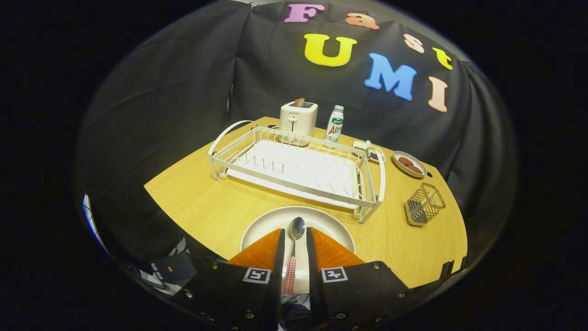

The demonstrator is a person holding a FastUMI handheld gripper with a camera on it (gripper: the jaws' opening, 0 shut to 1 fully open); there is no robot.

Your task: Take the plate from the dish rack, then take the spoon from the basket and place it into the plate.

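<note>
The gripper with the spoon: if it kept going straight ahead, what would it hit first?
Probably the dish rack. The gripper points across the plate toward the rack's near rail, with the spoon between its fingers. Its height above the table is unclear, so it might pass over.

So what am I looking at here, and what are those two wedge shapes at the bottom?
Those wedges are the jaws of a hand-held gripper; a person carries it, and a fisheye camera riding on it took this picture, looking forward along them. Between the jaws lies a metal spoon with a red-checked handle, over a round cream plate on the wooden table. The jaws stand slightly apart; whether they press the spoon is unclear. Beyond are a white wire dish rack, a white toaster, a bottle and a small wire basket.
</note>
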